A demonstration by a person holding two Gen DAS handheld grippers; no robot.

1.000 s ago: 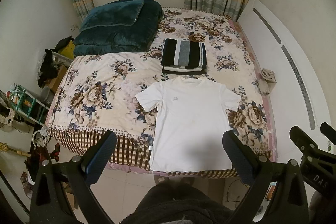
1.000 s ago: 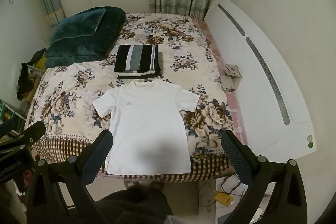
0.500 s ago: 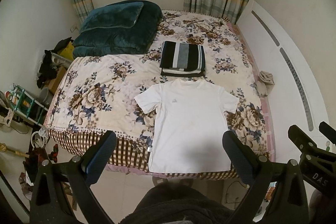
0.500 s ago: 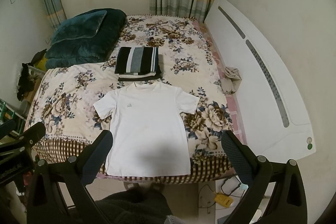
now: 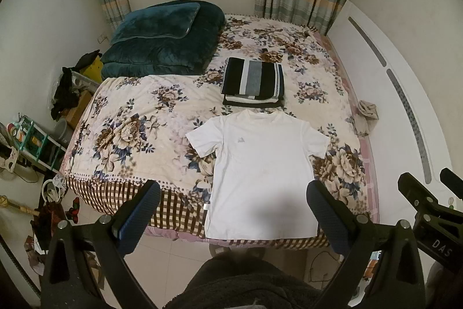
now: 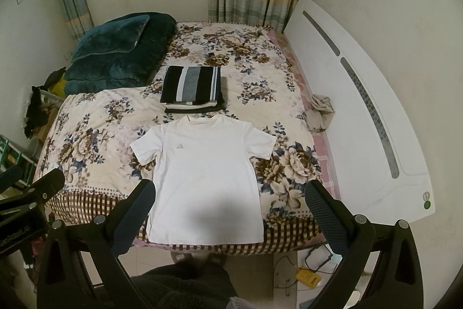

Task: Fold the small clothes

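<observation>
Left wrist view: left hand-held gripper point(image 5: 231, 210) released, raised clear of the bed; white short-sleeved cotton T-shirt point(image 5: 260, 173) lies flat ahead, hem nearest.

Right wrist view: right hand-held gripper point(image 6: 230, 207) likewise released, holding nothing; T-shirt point(image 6: 205, 178) ahead, folded black-and-grey striped stack point(image 6: 191, 87) beyond it. Folding apparently not begun; next, descend and pinch a sleeve or side edge.

Both wrist views look down from high, sharing the bed point(image 5: 139, 135).
</observation>
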